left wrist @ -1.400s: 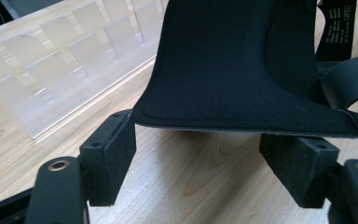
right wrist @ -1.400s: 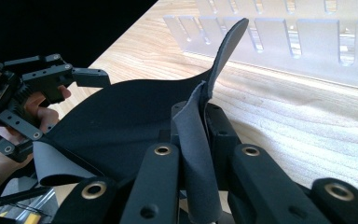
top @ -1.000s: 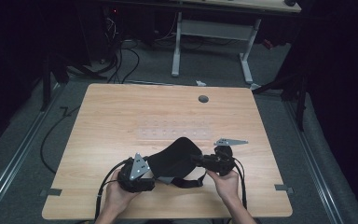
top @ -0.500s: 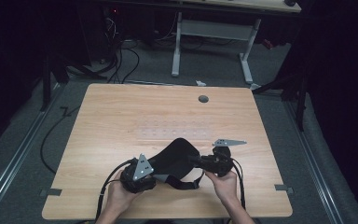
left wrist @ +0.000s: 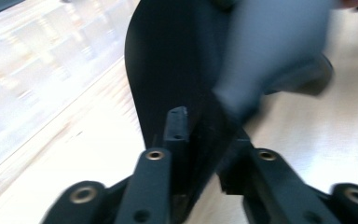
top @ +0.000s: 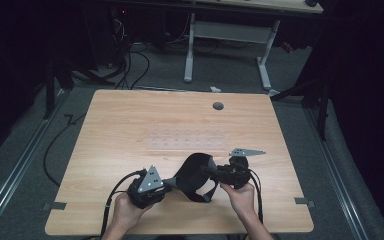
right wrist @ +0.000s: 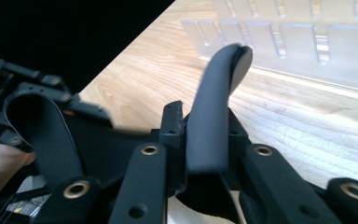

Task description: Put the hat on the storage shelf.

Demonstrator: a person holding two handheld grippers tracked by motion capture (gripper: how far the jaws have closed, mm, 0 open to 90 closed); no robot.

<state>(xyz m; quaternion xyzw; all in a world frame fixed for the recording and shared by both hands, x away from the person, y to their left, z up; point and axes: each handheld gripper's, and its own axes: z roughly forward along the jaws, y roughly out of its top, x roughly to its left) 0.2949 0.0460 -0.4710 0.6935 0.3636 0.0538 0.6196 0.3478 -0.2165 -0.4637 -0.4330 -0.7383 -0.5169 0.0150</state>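
A soft black piece (top: 192, 172) with a thin strap, perhaps an eye mask, arches just above the table near its front edge, held between both grippers. My left gripper (top: 171, 181) is shut on its left edge, and in the left gripper view the jaws (left wrist: 200, 135) pinch a thin black sheet (left wrist: 168, 70). My right gripper (top: 213, 173) is shut on its right side. In the right gripper view the jaws (right wrist: 205, 126) clamp a dark grey padded band (right wrist: 214, 93), with the other gripper (right wrist: 28, 93) farther off at left.
A clear plastic strip with rows of slots (top: 192, 143) lies mid-table just beyond the grippers. A grey round grommet (top: 218, 106) sits near the far edge. A white-legged desk (top: 227, 30) and floor cables (top: 130, 60) lie beyond the table.
The black piece looks narrower and more arched between the grippers than a second ago. Both hands stay at about the same spot.
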